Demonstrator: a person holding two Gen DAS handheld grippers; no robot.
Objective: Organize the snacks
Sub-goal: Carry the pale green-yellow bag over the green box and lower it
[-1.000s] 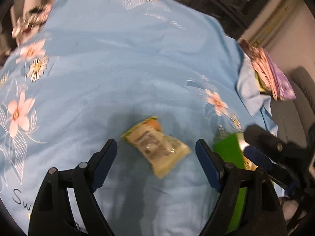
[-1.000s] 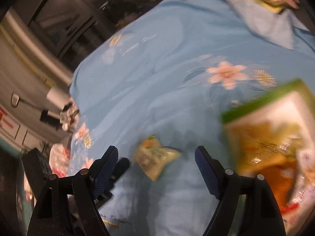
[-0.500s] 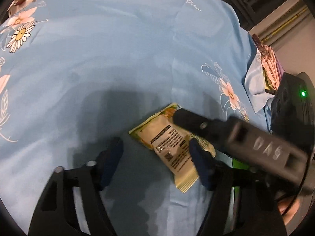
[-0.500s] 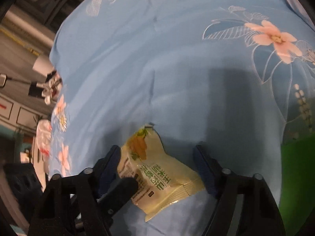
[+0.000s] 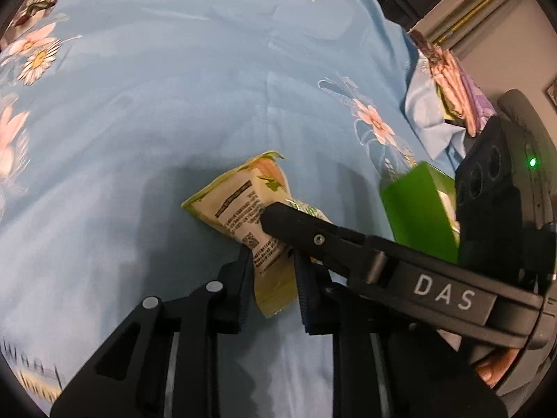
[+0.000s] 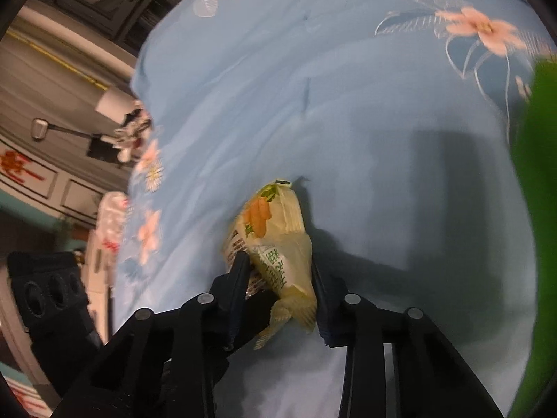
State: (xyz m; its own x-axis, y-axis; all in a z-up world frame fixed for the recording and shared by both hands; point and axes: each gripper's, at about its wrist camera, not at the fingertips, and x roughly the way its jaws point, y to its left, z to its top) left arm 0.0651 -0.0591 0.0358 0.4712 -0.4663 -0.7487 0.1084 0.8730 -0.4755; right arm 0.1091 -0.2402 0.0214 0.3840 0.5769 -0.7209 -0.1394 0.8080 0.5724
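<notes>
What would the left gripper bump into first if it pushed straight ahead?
The yellow snack packet it is already pinching: the left gripper is shut on it. Beyond lies the blue flowered cloth.

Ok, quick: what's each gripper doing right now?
Left gripper: shut on the snack packet.
Right gripper: shut on the same packet.
</notes>
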